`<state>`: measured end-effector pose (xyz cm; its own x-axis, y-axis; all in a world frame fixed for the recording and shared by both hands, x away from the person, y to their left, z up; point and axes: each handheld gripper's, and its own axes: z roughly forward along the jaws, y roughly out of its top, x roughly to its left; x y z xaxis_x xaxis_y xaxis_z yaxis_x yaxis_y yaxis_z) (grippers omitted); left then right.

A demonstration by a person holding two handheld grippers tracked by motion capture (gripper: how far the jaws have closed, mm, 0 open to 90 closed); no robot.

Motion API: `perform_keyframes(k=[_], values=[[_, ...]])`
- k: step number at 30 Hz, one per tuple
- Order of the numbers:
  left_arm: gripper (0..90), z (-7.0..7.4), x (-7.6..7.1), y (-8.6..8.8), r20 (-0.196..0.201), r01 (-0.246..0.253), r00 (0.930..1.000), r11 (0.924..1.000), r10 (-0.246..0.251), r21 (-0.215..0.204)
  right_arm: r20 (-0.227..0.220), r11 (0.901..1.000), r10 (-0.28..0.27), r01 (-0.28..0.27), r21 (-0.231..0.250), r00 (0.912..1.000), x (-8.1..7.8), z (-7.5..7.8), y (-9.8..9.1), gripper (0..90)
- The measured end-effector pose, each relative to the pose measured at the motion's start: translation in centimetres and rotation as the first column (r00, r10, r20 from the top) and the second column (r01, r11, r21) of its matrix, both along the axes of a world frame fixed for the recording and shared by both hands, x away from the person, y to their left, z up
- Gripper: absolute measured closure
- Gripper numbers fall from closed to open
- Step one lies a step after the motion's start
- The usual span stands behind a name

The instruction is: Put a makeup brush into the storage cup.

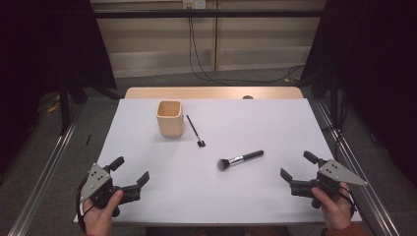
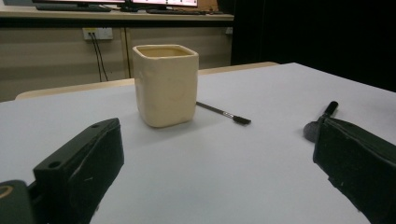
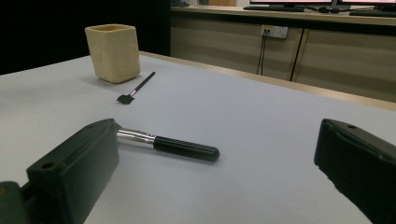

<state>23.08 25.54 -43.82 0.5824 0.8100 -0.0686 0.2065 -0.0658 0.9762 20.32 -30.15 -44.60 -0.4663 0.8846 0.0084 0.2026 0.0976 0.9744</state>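
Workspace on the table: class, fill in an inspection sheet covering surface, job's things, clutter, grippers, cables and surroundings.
Surface: white table top, flat, with a wooden edge at the far side.
Job's things: cream square cup upright; thin brush lying just right of it; thick brush lying near the middle, bristles toward the left.
Clutter: nothing seen.
Grippers: left gripper and right gripper both open, empty, held at the near corners.
Cables: black cables hang from a wall socket to the floor.
Surroundings: grey floor, dark curtains either side, metal rails.
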Motion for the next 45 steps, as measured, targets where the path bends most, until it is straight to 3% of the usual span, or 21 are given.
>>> perform_keyframes(k=[9,15,20,21,24,34,37,39,45], values=[[2.0,0.0,0.2,0.3,-0.009,-0.015,0.9998,0.9998,0.015,0.009,-0.004,0.9999,-0.009,0.009,0.011,1.0000,0.1,-0.1,-0.3,0.0],[2.0,-0.1,0.2,0.3,-0.033,-0.008,0.9994,0.9998,0.007,-0.021,-0.005,0.9997,-0.011,0.011,0.023,0.9999,0.1,-0.1,-0.3,0.0],[2.0,-0.1,0.3,0.2,-0.033,-0.016,0.9993,0.9998,0.016,0.016,-0.005,1.0000,0.002,-0.002,0.005,1.0000,-0.2,-0.1,0.0,0.0],[2.1,-0.2,0.5,0.2,-0.045,0.000,0.9990,0.9995,0.001,0.030,-0.008,1.0000,0.004,-0.004,0.008,1.0000,-0.3,-0.1,0.1,0.0],[2.1,0.0,0.9,0.0,-0.054,0.011,0.9985,0.9997,-0.010,0.022,-0.008,1.0000,0.002,-0.002,0.002,1.0000,-0.2,0.0,0.2,0.0],[2.2,0.7,2.2,-1.4,-0.048,0.046,0.9978,0.9983,-0.044,0.036,-0.012,1.0000,0.007,-0.007,-0.001,0.9999,-0.1,-0.1,0.3,0.0],[2.2,0.9,2.7,-1.8,-0.063,0.052,0.9967,0.9985,-0.051,0.013,-0.011,1.0000,0.008,-0.008,-0.001,0.9999,-0.2,-0.1,0.3,0.0],[2.2,1.0,3.1,-2.2,-0.052,0.052,0.9974,0.9980,-0.051,0.035,-0.012,1.0000,0.007,-0.007,-0.001,0.9999,-0.2,-0.1,0.3,0.0],[2.2,1.2,4.1,-3.0,-0.049,0.064,0.9969,0.9971,-0.062,0.041,-0.020,0.9999,0.010,-0.010,-0.005,0.9998,-0.1,-0.2,0.3,0.0]])
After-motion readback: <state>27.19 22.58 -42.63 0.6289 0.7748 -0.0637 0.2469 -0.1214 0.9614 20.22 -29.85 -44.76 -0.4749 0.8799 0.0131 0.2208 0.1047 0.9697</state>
